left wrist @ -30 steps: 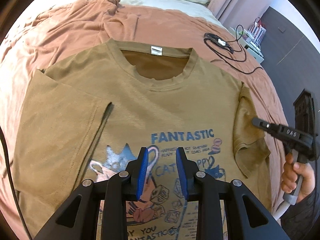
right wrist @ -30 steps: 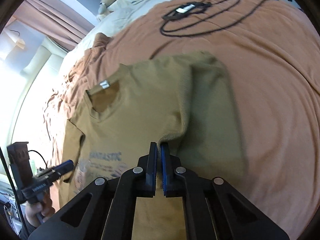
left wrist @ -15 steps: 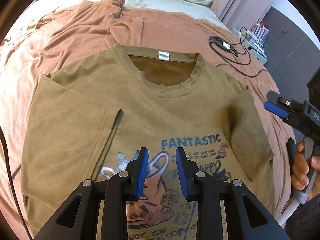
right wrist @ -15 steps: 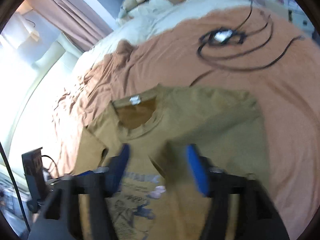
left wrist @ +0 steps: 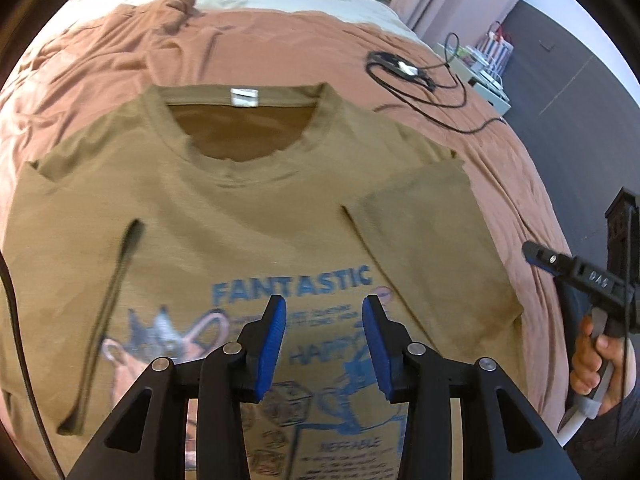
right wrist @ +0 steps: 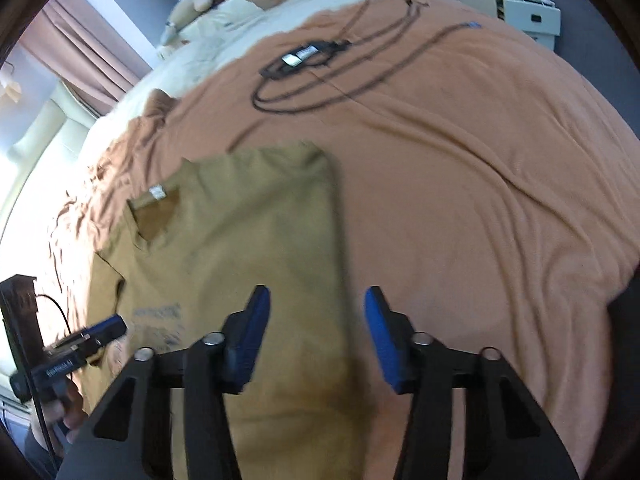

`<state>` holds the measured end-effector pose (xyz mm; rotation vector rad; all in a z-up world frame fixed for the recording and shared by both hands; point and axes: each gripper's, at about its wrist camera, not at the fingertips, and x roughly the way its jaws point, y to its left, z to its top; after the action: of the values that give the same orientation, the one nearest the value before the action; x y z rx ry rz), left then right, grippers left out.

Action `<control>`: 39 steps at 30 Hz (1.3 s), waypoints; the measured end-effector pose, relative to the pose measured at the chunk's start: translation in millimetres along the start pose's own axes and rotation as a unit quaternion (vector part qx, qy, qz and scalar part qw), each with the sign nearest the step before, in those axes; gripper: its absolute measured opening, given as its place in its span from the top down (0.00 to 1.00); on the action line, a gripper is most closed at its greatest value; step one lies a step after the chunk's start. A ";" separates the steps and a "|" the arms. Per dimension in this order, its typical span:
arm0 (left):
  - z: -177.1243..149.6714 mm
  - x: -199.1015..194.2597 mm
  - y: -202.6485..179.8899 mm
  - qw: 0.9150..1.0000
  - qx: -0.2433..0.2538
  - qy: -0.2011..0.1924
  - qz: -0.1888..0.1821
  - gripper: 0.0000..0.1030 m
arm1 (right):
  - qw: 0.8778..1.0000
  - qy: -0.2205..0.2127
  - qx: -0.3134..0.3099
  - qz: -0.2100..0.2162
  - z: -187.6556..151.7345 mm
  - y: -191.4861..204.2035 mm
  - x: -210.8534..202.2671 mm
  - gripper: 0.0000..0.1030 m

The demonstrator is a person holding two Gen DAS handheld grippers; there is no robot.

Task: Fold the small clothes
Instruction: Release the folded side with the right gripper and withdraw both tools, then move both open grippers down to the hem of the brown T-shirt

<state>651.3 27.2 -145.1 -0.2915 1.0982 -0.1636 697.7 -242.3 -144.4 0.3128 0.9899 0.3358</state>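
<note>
Spread over the bed's salmon cover (left wrist: 280, 48) lies the tan T-shirt (left wrist: 248, 200), both sleeves folded inward. Above its print the left claw (left wrist: 323, 344) is opening, grasping nothing; the right claw (right wrist: 316, 336), closing, hangs empty over the shirt's right edge.

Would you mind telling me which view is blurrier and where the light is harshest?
Right wrist view: the T-shirt edge smears with motion blur, and the window side at far left blows out. Left wrist view: sharper and evenly lit, though the shirt print is slightly soft; both bend strongly at the fisheye rim.
</note>
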 end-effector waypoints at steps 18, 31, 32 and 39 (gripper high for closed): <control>-23.7 -16.1 1.8 1.000 -0.015 0.005 0.009 0.59 | 0.990 0.023 -0.104 -0.092 -37.1 22.8 7.1 0.70; -43.5 -108.7 11.2 0.998 -0.007 -0.047 0.036 0.29 | 0.994 -0.024 -0.083 -0.069 -85.6 22.4 -69.8 0.26; -46.6 -116.9 9.7 0.998 -0.003 -0.053 0.038 0.23 | 0.994 -0.027 -0.083 -0.068 -89.9 24.7 -76.4 0.25; -74.7 -154.2 7.1 0.996 0.009 -0.076 0.041 0.06 | 0.995 -0.046 -0.076 -0.055 -124.0 31.3 -115.5 0.22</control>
<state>515.3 64.7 -47.7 -0.2384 0.9550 -0.0767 529.4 -248.8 -107.8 0.1329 0.8825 0.2919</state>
